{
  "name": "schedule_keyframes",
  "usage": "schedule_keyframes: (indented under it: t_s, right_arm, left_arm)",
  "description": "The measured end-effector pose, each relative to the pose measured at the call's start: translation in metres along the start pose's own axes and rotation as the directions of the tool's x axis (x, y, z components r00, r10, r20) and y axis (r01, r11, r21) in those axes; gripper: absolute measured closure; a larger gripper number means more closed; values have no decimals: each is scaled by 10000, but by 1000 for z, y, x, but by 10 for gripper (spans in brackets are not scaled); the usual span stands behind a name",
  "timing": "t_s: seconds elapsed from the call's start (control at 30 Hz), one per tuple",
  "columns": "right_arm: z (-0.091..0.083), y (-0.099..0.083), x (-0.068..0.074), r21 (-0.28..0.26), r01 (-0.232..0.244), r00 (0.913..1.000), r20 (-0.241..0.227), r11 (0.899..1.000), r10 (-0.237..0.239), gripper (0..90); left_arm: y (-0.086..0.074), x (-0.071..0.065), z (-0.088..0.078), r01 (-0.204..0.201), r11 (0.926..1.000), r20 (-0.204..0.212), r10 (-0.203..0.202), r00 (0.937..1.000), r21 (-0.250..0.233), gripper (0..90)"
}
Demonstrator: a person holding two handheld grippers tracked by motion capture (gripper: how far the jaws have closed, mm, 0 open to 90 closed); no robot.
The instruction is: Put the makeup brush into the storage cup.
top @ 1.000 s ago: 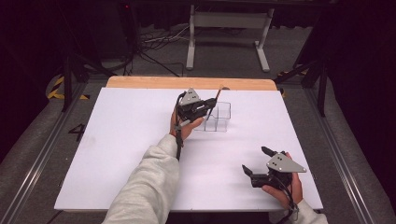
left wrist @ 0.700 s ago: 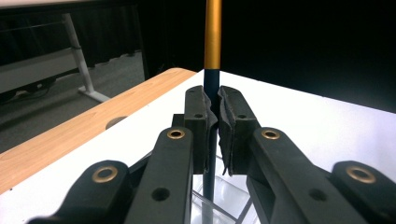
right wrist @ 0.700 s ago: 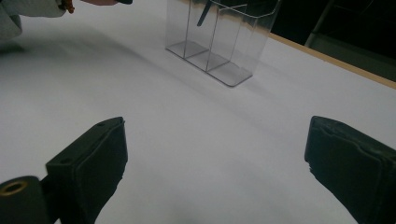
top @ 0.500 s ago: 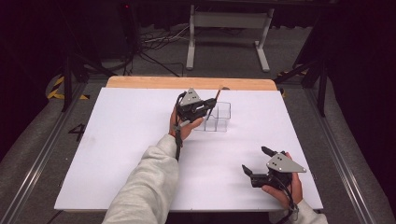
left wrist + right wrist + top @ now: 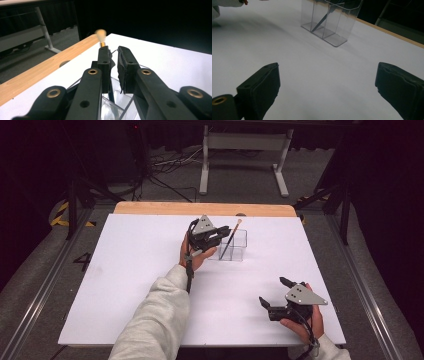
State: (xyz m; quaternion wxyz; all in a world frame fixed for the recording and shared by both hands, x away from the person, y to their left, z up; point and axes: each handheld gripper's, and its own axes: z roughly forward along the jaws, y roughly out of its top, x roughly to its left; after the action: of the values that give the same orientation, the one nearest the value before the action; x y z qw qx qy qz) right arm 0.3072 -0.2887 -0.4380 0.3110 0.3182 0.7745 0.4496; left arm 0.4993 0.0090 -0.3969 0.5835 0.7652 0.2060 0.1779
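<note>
- Gripping a thin brush (image 5: 228, 240), the left tool (image 5: 216, 239) sits over the clear plastic holder (image 5: 235, 246) near the middle of the worktop's far edge.
- Its jaws are nearly together, with just a narrow gap showing in the left gripper view; whether the pads actually press on the brush handle I cannot tell for certain, though the handle runs down between them and the brush leans without falling.
- The brush stands tilted in the holder, its pale bristle tip (image 5: 100, 32) up and toward the far edge, its dark handle slanting down into a compartment.
- In the right gripper view the handle (image 5: 322, 21) shows through the clear walls as a dark diagonal line reaching the holder's floor, in one of the left-hand compartments as that view sees it.
- The holder rests upright on the white worktop (image 5: 130, 270), close to the wooden strip (image 5: 160, 208) along the far edge.
- The right tool (image 5: 272, 292) rests near the worktop's near right corner, held in the person's right hand (image 5: 302, 322), well apart from the holder.
- Its jaws stand wide open with nothing but bare white worktop between them.
- The person's left sleeve (image 5: 155, 320) comes in from the near edge and reaches toward the holder.
</note>
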Motion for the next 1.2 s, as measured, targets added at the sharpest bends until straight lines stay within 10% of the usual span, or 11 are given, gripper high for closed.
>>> schedule_keyframes:
  t_s: [0.73, 1.2]
  right_arm:
    - [0, 1, 1, -16, -4, 10000, -22, 10000, 4, 66]
    - [0, 1, 1, -59, -52, 10000, -2, 10000, 52, 66]
  left_arm:
    - [7, -10, -20, -837, 9964, -353, 842, 9958, 164, 708]
    - [9, -22, -30, -1327, 9904, -824, 1356, 9873, 394, 472]
